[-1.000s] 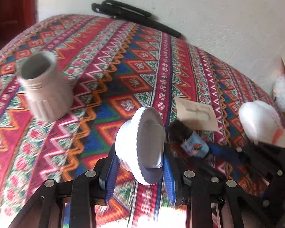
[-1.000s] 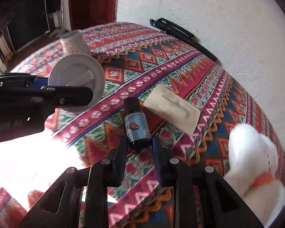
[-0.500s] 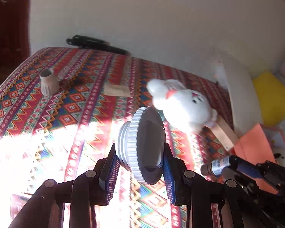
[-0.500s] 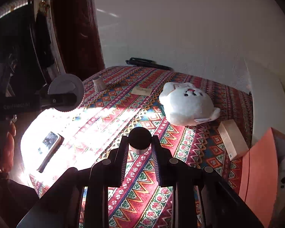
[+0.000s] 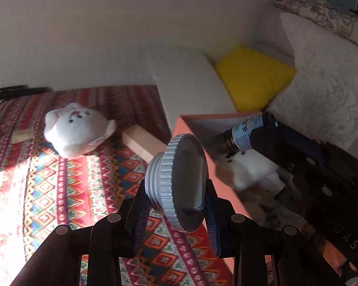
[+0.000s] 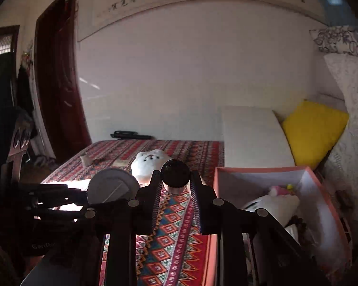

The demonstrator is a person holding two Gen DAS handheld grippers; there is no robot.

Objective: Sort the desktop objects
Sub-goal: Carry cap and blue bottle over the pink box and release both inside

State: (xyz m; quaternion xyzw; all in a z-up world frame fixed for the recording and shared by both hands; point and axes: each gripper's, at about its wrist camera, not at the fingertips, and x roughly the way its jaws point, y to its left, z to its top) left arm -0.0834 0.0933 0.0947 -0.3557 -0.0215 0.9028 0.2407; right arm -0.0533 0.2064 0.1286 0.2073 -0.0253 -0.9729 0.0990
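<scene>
My left gripper (image 5: 176, 197) is shut on a white ribbed jar lid (image 5: 179, 183), held in the air beside the left wall of the pink box (image 5: 195, 143). In the right wrist view the same lid (image 6: 112, 188) shows at lower left. My right gripper (image 6: 175, 195) is shut on a small dark bottle (image 6: 176, 175) with a blue label; seen from the left wrist, the bottle (image 5: 245, 133) hangs over the open box. The pink box (image 6: 262, 171) holds a white plush toy (image 6: 272, 202) and other small things.
A white plush animal (image 5: 76, 131) lies on the patterned cloth (image 5: 59, 190), with a tan box (image 5: 143, 143) beside it. A white cup (image 6: 86, 159) and a flat card (image 6: 121, 162) sit farther back. A black folded object (image 6: 128, 134) lies by the wall. White and yellow cushions (image 6: 312, 128) stand behind the box.
Both grippers have lifted away from the cloth and swung right toward the pink box, each still holding its object. The bottle now hangs over the box.
</scene>
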